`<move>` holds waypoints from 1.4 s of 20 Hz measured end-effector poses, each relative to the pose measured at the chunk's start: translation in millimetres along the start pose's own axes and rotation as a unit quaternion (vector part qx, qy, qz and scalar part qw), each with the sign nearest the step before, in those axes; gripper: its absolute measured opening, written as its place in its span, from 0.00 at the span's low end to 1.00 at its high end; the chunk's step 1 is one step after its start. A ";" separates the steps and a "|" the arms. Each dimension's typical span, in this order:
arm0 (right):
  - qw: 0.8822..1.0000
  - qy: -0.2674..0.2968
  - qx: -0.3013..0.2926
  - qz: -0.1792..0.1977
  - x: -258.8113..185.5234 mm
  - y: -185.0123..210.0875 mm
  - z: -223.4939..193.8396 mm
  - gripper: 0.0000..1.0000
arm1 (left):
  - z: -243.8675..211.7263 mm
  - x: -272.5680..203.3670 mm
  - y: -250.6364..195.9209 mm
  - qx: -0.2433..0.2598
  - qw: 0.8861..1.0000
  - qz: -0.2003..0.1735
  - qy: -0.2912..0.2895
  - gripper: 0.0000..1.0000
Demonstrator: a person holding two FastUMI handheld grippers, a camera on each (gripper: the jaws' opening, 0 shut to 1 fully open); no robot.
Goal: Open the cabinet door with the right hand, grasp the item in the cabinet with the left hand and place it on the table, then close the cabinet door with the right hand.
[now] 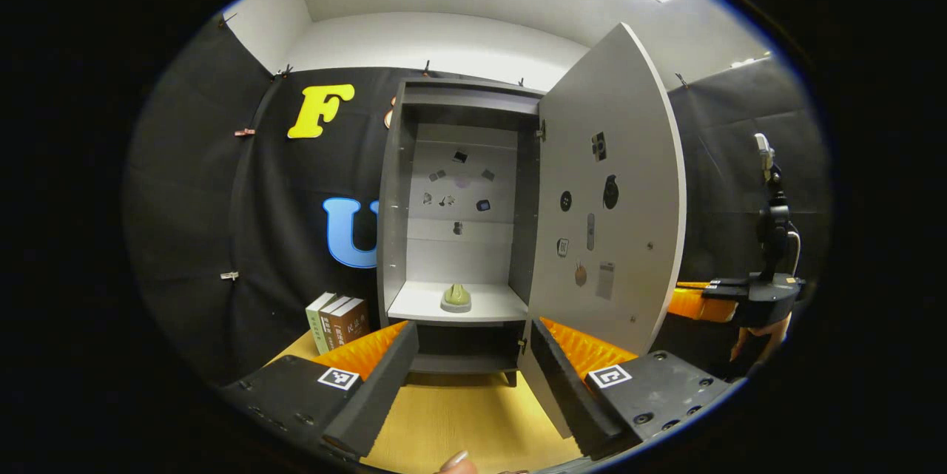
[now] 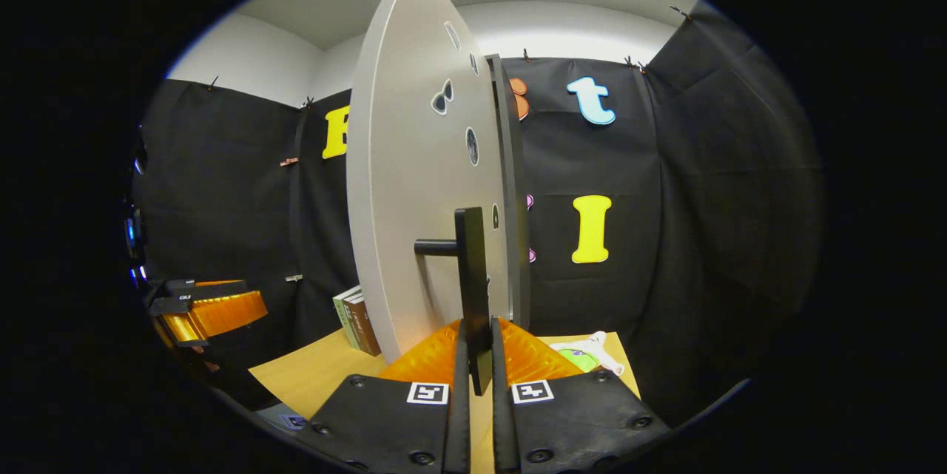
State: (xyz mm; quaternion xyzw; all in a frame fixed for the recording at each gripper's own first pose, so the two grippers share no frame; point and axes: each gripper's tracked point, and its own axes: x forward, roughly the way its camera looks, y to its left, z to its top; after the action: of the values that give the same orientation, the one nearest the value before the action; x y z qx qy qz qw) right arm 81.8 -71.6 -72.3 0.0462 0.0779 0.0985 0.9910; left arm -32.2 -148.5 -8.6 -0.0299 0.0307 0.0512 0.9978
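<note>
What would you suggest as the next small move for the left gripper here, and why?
I would probably ease the left gripper forward toward the small green item on the cabinet shelf. The cabinet door stands wide open, with the right gripper shut on its handle. The left jaws are open, pointed at the item but short of the shelf.

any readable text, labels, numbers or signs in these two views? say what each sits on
No text reads clearly.
Books beside the cabinet: spine print too small and blurred to read.
Stickers on the inside of the cabinet door and on the cabinet's back wall: pictures or print too small to read.
Left gripper and right gripper: square black-and-white marker tags, patterns only, no letters.
Door handle: no marking seen.
</note>
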 end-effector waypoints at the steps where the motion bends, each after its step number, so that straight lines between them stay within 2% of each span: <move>1: 1.000 -0.004 -0.008 -0.008 -6.2 -3.1 0.0 0.16 | 0.1 6.1 1.2 0.004 1.000 -0.009 0.001 0.97; 4: 0.999 -0.015 -0.020 -0.045 -13.4 -11.5 1.6 0.16 | -0.1 28.4 11.9 0.015 0.999 -0.038 0.016 0.96; 5: 0.997 -0.021 -0.024 -0.074 -19.1 -21.5 2.7 0.17 | -0.5 36.6 15.2 0.020 0.998 -0.049 0.021 0.97; 7: 0.991 -0.036 -0.033 -0.123 -34.1 -36.4 4.8 0.11 | -1.5 54.6 21.7 0.030 0.997 -0.071 0.027 0.97; 10: 0.980 -0.056 -0.029 -0.188 -40.0 -55.0 8.7 0.10 | -12.1 85.4 34.4 0.033 0.995 -0.081 0.050 0.96; 14: 0.969 -0.061 -0.055 -0.234 -37.8 -86.8 11.4 0.59 | -22.3 139.3 32.0 0.008 0.992 -0.098 0.078 0.97; 16: 0.962 -0.087 -0.061 -0.251 -31.3 -108.2 26.8 0.83 | -18.7 177.2 35.1 0.007 0.992 -0.092 0.083 0.96; 18: 0.955 -0.116 -0.060 -0.265 -21.6 -129.5 40.7 0.95 | -20.5 213.0 35.0 0.010 0.992 -0.086 0.088 0.97; 20: 0.948 -0.128 -0.069 -0.283 -12.7 -158.5 48.3 0.94 | -21.7 245.5 28.2 0.006 0.992 -0.089 0.094 0.97; 21: 0.946 -0.127 -0.071 -0.290 -9.6 -172.8 48.5 0.98 | -23.7 262.1 27.1 0.004 0.991 -0.091 0.099 0.96; 22: 0.944 -0.124 -0.070 -0.298 -2.9 -188.5 47.0 0.95 | -25.5 278.7 27.0 0.005 0.991 -0.089 0.104 0.97; 23: 0.943 -0.118 -0.067 -0.303 3.7 -201.3 44.0 0.98 | -28.9 294.3 29.1 0.006 0.990 -0.084 0.110 0.97; 25: 0.943 -0.108 -0.060 -0.309 20.8 -224.0 38.6 0.95 | -36.2 323.4 34.8 0.015 0.990 -0.071 0.123 0.97; 26: 0.942 -0.102 -0.057 -0.313 25.4 -234.6 34.2 1.00 | -41.2 337.4 38.4 0.020 0.989 -0.066 0.132 0.97; 28: 0.939 -0.096 -0.055 -0.326 33.7 -253.8 28.2 0.98 | -55.8 360.5 43.0 0.026 0.985 -0.059 0.157 0.96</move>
State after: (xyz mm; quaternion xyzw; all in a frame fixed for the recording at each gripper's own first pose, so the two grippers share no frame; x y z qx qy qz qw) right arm 166.8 -314.7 -76.6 -0.0272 -0.0125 -0.2312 0.9724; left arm 318.0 -73.2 -89.9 -0.0133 0.1868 -0.0143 0.9822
